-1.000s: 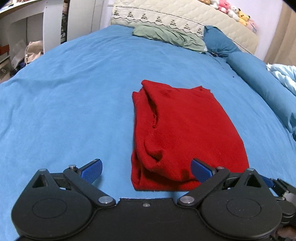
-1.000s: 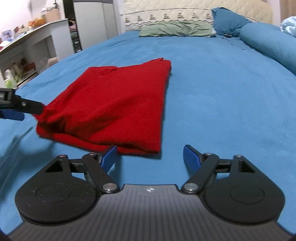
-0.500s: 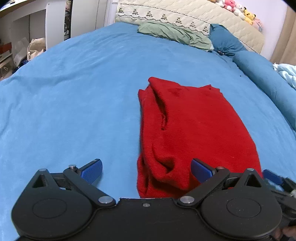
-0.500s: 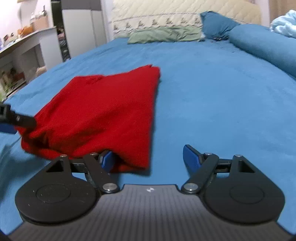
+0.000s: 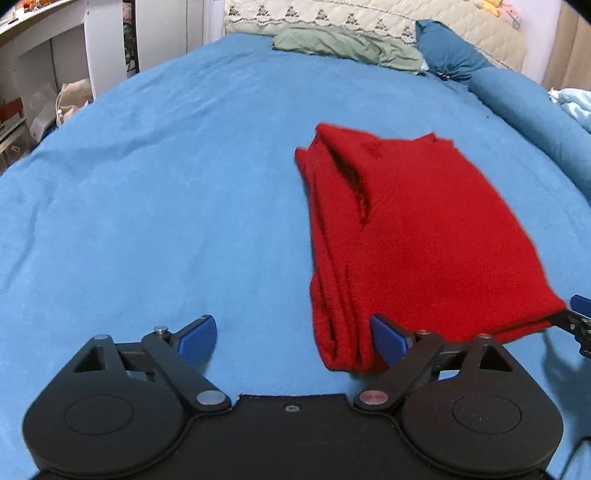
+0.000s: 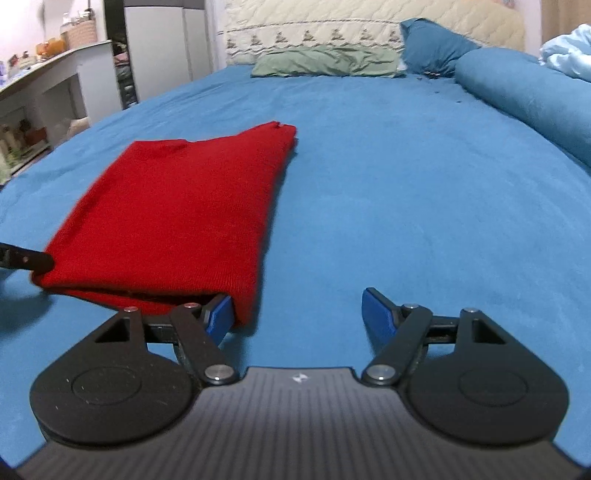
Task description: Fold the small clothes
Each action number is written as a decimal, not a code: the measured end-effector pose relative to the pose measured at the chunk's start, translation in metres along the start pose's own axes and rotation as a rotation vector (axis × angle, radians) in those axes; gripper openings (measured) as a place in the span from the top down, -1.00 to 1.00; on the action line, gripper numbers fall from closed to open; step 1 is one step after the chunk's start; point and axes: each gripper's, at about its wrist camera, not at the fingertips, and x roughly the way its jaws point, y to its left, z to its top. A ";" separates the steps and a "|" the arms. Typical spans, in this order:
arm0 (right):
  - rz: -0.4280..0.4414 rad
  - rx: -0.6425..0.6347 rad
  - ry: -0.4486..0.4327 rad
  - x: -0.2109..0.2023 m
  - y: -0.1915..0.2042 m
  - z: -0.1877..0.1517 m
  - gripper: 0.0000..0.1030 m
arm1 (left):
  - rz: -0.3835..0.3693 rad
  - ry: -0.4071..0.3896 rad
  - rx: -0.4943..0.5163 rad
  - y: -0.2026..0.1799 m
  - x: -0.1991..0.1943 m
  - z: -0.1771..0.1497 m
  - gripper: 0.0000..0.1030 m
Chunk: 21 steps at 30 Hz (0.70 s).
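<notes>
A folded red knit garment lies on the blue bed sheet. It also shows in the right wrist view. My left gripper is open, its right finger against the garment's near left corner. My right gripper is open, its left finger at the garment's near right corner. Each gripper's tip shows at the edge of the other's view.
A green pillow, a dark blue pillow and a blue bolster lie near the quilted headboard. A white desk and shelves stand left of the bed. A light blue blanket lies far right.
Both grippers have moved apart, each toward its own outer side of the garment's near edge. The near edge looks smoother and more stretched. Both stay open.
</notes>
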 end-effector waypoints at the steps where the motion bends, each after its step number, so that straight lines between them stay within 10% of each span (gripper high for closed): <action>1: 0.022 0.001 0.008 -0.007 -0.003 0.004 -0.72 | 0.003 -0.023 0.010 -0.001 -0.010 0.004 -0.77; 7: 0.248 0.064 0.061 -0.064 -0.028 0.068 -1.00 | -0.048 -0.165 0.066 -0.011 -0.065 0.055 -1.00; 11: 0.461 0.237 0.248 -0.048 -0.042 0.124 -1.00 | -0.156 -0.070 0.008 -0.007 -0.038 0.089 -1.00; 21: 0.356 0.417 0.405 0.084 -0.040 0.107 -0.99 | -0.193 0.064 -0.064 0.000 0.052 0.076 -0.88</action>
